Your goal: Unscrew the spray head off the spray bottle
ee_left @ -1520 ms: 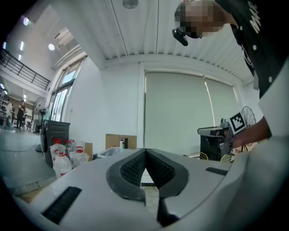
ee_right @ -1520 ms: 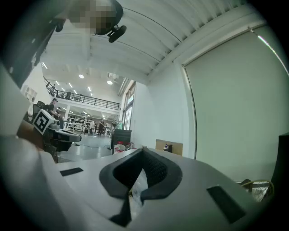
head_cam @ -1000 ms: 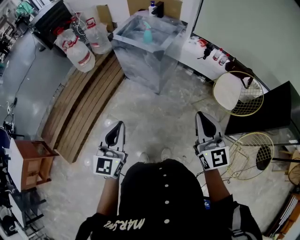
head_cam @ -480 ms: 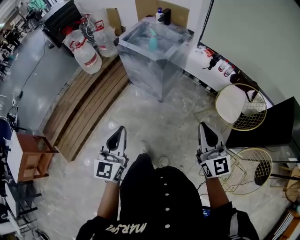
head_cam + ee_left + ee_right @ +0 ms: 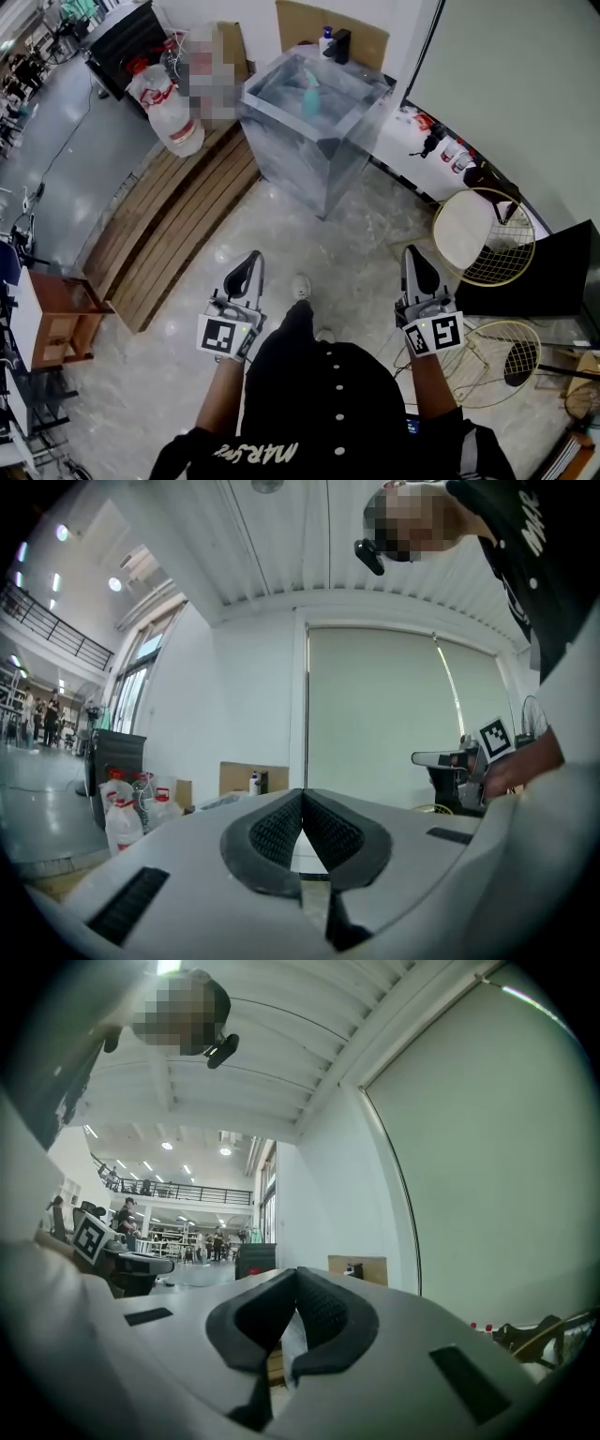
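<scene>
A teal spray bottle (image 5: 310, 98) stands on a see-through box table (image 5: 281, 120) at the top middle of the head view, well ahead of both grippers. My left gripper (image 5: 249, 265) is held low at the person's left side, jaws shut and empty. My right gripper (image 5: 415, 258) is held at the right side, also shut on nothing. In the left gripper view the ribbed pads (image 5: 281, 825) meet at the tip; the right gripper (image 5: 450, 758) shows beside them. In the right gripper view the pads (image 5: 323, 1309) are also together.
Large water jugs (image 5: 173, 117) stand left of the table by a wooden slatted platform (image 5: 178, 225). Round gold wire stools (image 5: 483, 230) and a black case (image 5: 553, 267) lie at the right. A small wooden table (image 5: 56, 319) is at the left. Marble floor lies between.
The person has stepped forward, a foot now showing ahead. Both grippers travel with the body and stay shut.
</scene>
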Demonstrator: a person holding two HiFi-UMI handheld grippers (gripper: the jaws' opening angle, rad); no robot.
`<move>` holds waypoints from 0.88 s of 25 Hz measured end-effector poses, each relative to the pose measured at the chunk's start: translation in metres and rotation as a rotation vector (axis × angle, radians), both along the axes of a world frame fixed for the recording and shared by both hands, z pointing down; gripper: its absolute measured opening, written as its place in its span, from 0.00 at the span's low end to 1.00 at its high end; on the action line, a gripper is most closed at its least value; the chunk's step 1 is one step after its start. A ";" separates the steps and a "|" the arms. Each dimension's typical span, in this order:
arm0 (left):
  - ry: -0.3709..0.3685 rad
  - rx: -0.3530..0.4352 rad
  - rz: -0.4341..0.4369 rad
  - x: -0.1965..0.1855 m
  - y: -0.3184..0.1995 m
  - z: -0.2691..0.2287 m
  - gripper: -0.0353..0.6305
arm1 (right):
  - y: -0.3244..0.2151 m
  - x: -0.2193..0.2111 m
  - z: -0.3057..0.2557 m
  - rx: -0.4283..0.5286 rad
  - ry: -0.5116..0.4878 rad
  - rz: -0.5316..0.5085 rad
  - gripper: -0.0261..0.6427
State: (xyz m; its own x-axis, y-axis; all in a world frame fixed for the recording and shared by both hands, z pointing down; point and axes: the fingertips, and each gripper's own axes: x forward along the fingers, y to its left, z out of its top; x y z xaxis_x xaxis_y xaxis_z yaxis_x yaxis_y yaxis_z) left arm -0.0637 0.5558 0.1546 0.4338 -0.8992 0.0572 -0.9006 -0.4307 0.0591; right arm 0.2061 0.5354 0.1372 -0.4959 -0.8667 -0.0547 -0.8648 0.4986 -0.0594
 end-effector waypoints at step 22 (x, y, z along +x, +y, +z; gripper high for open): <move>0.016 0.048 0.113 -0.061 -0.203 -0.009 0.09 | -0.185 -0.068 -0.014 0.024 0.079 0.072 0.06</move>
State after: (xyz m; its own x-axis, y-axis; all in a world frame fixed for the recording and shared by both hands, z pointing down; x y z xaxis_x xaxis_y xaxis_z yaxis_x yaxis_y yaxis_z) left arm -0.1243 0.3531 0.1452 0.5327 -0.8463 0.0078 -0.8454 -0.5317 0.0500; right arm 0.1384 0.3503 0.1228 -0.4363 -0.8990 -0.0386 -0.8998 0.4357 0.0219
